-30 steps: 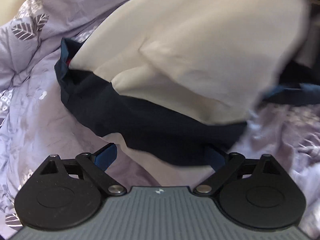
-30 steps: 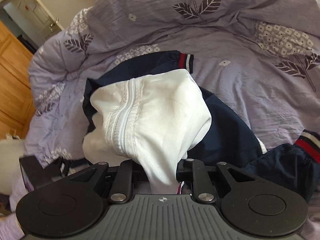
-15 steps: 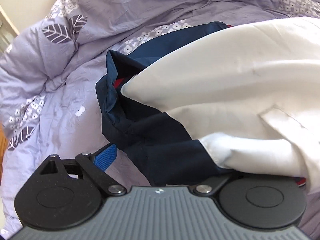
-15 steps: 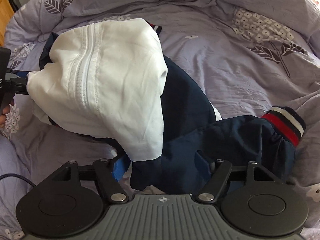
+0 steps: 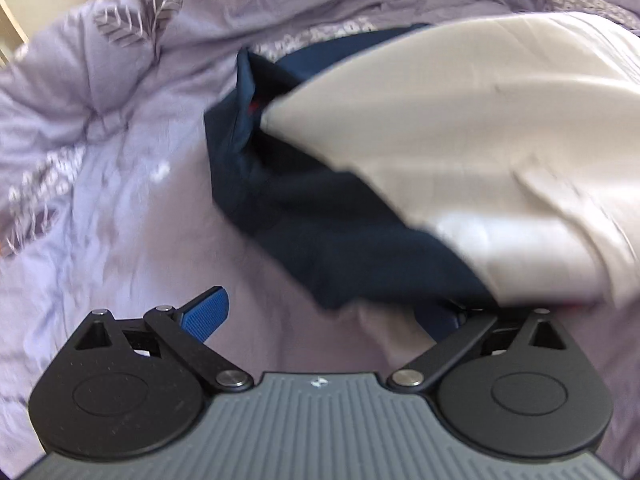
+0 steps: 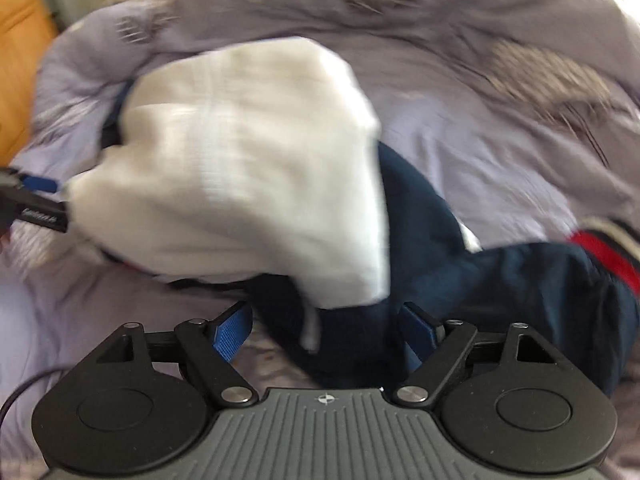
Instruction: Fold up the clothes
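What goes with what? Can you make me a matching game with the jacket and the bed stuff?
Things:
1. navy blue jacket shell
2. white jacket lining
3. knitted sleeve cuff
4. leaf-print bed cover

Colours:
A. lilac
B. red, white and navy stripes
C. dark blue
D. white

Pairs: 1-C, 2-D, 3-B, 4-A

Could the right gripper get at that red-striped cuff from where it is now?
Probably yes. The right gripper is open, and the cuff lies uncovered on the bedspread, off to its right. Only the navy sleeve lies between them, though the picture is blurred.
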Motion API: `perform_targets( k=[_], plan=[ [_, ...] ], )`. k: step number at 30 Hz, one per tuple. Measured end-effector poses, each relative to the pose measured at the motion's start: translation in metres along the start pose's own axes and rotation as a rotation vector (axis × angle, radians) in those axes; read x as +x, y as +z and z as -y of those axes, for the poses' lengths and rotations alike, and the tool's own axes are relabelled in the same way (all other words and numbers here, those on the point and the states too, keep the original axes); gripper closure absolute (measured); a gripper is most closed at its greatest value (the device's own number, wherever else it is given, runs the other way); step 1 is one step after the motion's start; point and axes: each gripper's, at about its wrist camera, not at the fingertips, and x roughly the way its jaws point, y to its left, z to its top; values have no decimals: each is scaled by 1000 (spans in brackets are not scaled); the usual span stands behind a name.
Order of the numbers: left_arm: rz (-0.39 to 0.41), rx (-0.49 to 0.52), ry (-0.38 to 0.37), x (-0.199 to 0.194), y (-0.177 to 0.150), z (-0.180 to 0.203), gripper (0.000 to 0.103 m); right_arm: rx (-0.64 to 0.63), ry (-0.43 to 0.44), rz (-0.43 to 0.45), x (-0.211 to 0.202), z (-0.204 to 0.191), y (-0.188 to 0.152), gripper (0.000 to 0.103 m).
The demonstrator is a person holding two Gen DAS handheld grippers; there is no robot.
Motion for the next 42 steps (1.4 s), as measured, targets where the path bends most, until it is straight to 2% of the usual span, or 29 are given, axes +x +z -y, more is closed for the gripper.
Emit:
perform_targets(
  k=[2, 4, 6, 8, 9, 11, 12, 14, 17, 20, 22, 23, 25, 28, 29, 35, 42],
  plan=[
    [-15, 22, 6, -2, -14, 0, 2, -38, 18, -1, 0, -14, 5, 22],
    [4, 67, 47, -4, -20, 8, 2, -94, 70, -3, -1, -28, 13, 22],
    [22, 86, 55, -2, -19, 14, 2, -146, 104, 13, -5, -42, 21, 24],
    [10, 70, 31, 5, -14, 18, 2, -124, 71, 45, 0, -46, 34, 39],
    [-1, 59, 19, 8, -12, 20, 2, -113, 54, 61, 2, -48, 41, 62],
    [-26, 37, 3, 13, -10, 22, 3, -76, 33, 90, 8, -51, 55, 82],
    [-26, 36, -6, 12, -10, 24, 3, 0, 73, 92, 16, -48, 67, 86],
    [-4, 58, -20, 3, -15, 26, 3, 143, 166, 89, 31, -40, 91, 88],
    [18, 73, -60, -11, -26, 30, 3, 274, 269, 92, 47, -35, 117, 88],
    [31, 85, -110, -16, -33, 37, 1, 394, 410, 86, 53, -30, 128, 88],
    [21, 67, -98, -10, -36, 39, 1, 439, 477, 82, 51, -29, 126, 88],
    [3, 52, -83, -5, -37, 38, 1, 450, 497, 79, 50, -28, 124, 88],
    [-26, 17, -57, 3, -40, 34, 1, 426, 472, 76, 45, -28, 116, 88],
    [-28, -23, -33, 7, -46, 29, 1, 408, 435, 67, 43, -24, 104, 88],
    [-21, -34, -49, 6, -47, 28, 1, 416, 428, 62, 44, -21, 99, 88],
    [57, -90, -269, -3, -52, 18, 2, 529, 491, 63, 49, 3, 80, 87],
    [148, -156, -526, -14, -58, 8, 1, 541, 446, 68, 51, 23, 70, 85]
  ],
)
